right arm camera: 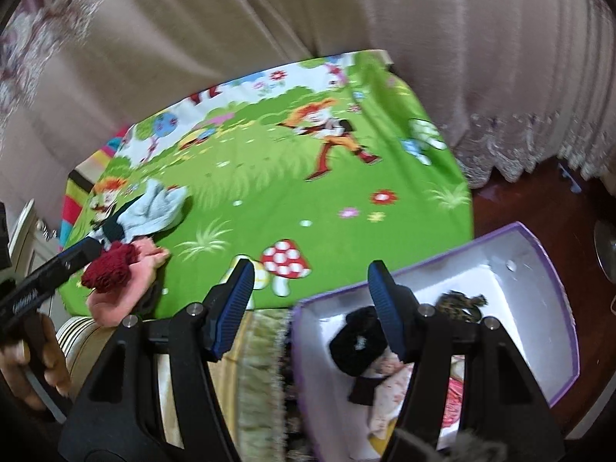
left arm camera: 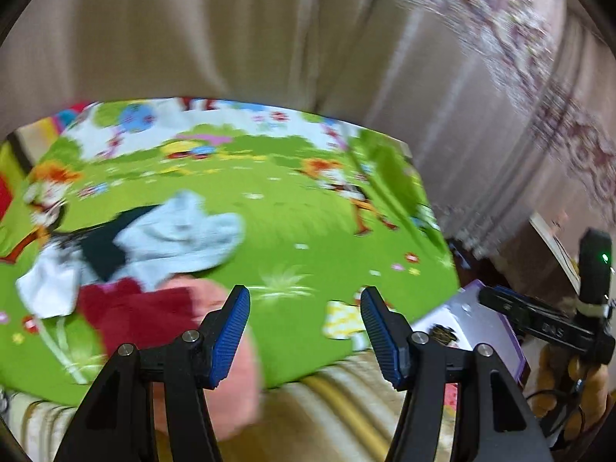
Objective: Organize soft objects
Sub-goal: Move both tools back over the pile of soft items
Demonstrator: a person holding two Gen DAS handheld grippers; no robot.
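Note:
A pile of soft pieces lies on the left of a green cartoon mat point(left arm camera: 308, 211): a light blue sock point(left arm camera: 181, 235), a black piece point(left arm camera: 102, 254), a white cloth point(left arm camera: 50, 288), a dark red knit point(left arm camera: 131, 315) and a pink piece point(left arm camera: 231, 385). My left gripper point(left arm camera: 304, 308) hovers open just right of the pile, nothing between its fingers. In the right wrist view, my right gripper point(right arm camera: 311, 281) stands open and empty over the mat's near edge and the purple box point(right arm camera: 442, 252). The box holds a black fuzzy piece point(right arm camera: 358, 340), a leopard-print piece point(right arm camera: 460, 302) and floral cloth point(right arm camera: 389, 392).
Beige curtains point(left arm camera: 231, 38) hang close behind the mat. A striped cushion edge point(left arm camera: 338, 396) runs under the mat's near side. The purple box point(left arm camera: 485, 315) stands right of it on dark wood floor point(right arm camera: 539, 200). A hand point(right arm camera: 23, 362) holds the left tool's black frame point(right arm camera: 50, 273).

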